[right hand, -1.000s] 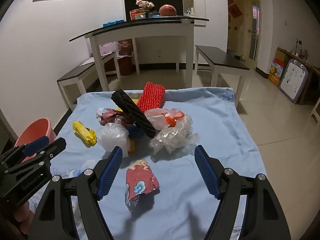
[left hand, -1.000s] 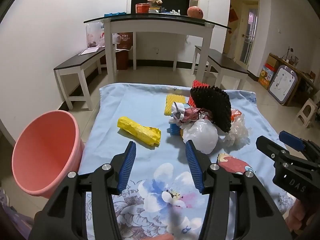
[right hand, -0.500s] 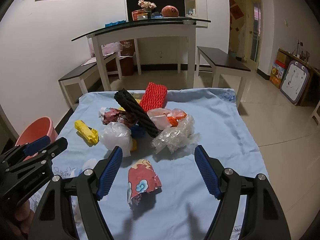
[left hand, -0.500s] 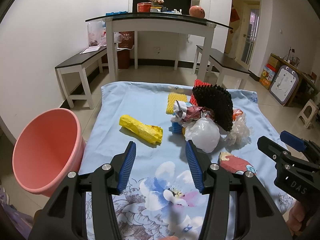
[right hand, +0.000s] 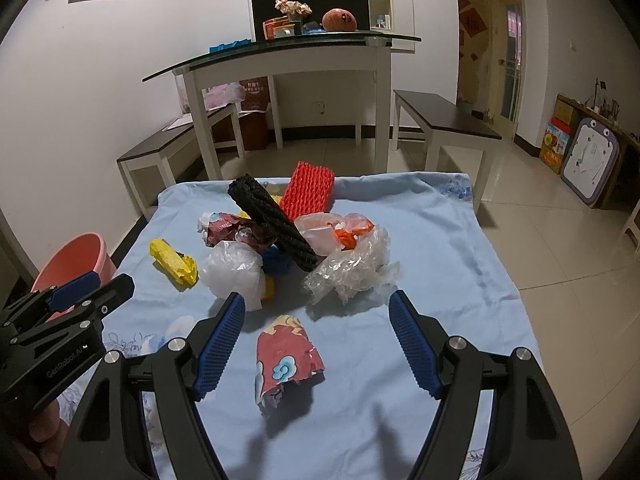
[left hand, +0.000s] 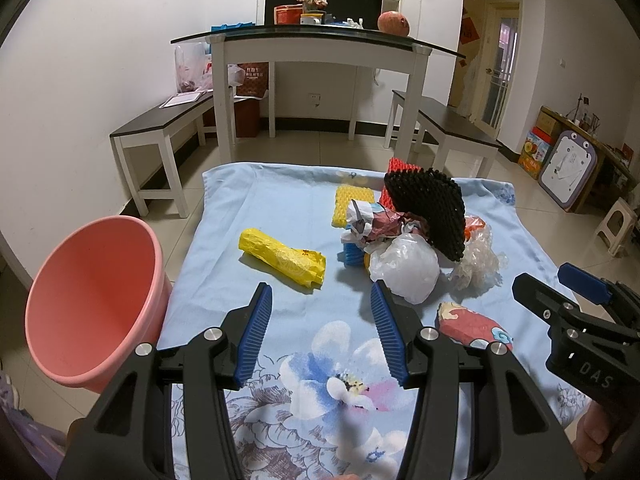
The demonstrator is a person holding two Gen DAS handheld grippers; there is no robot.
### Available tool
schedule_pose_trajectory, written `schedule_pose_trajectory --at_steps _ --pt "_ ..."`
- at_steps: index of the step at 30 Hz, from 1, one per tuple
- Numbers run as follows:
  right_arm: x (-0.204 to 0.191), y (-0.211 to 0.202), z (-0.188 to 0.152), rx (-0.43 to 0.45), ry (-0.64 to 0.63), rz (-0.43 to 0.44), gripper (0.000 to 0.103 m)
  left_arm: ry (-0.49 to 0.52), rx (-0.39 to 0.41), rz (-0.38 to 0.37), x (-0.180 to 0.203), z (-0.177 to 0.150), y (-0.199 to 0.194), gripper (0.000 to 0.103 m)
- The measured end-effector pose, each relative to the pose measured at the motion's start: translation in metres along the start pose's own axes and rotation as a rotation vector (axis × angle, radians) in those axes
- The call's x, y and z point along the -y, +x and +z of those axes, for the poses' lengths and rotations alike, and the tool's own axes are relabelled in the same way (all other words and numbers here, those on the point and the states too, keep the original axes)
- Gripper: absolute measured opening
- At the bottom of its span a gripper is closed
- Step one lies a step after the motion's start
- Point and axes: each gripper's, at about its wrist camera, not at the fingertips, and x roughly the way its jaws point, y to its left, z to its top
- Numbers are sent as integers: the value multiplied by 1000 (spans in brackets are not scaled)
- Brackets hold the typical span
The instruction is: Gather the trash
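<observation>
Item: trash heap on the blue floral sheet (left hand: 280,200) covering the worktop, nothing collected yet.

- Yellow crumpled bag (left hand: 282,258), lying alone on the left of the sheet, apart from the heap and nearest the bin.
- White plastic bag (left hand: 404,272), balled, at the heap's near edge.
- Black foam net (right hand: 272,220), propped slantwise across the heap; red foam net (right hand: 312,190) behind it, yellow foam net (left hand: 352,204) beside.
- Clear crumpled film (right hand: 352,268) on the heap's right flank.
- Red patterned wrapper (right hand: 286,350), apart from the heap, nearest to me.
- Pink bucket (left hand: 96,300), tilted at the sheet's left edge, mouth open; I see nothing inside.

My left tongs (left hand: 320,330) are apart and empty, hovering over the sheet short of the yellow bag. My right tongs (right hand: 316,344) are spread wide and empty, the red wrapper lying between and below their tips.

Change in the last second: both views have crept slightly closer to the heap; no item has shifted. I judge this to be the approach to a first pick, with the whole task outstanding. The wrapper looks light and springy, so I expect it to need a low, firm close.
</observation>
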Motion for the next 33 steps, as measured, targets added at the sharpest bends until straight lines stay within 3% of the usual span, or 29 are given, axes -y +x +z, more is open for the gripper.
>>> schedule_pose_trajectory --at_steps 33 --pt "2 -7 2 15 3 1 74 2 1 5 -4 -6 -5 52"
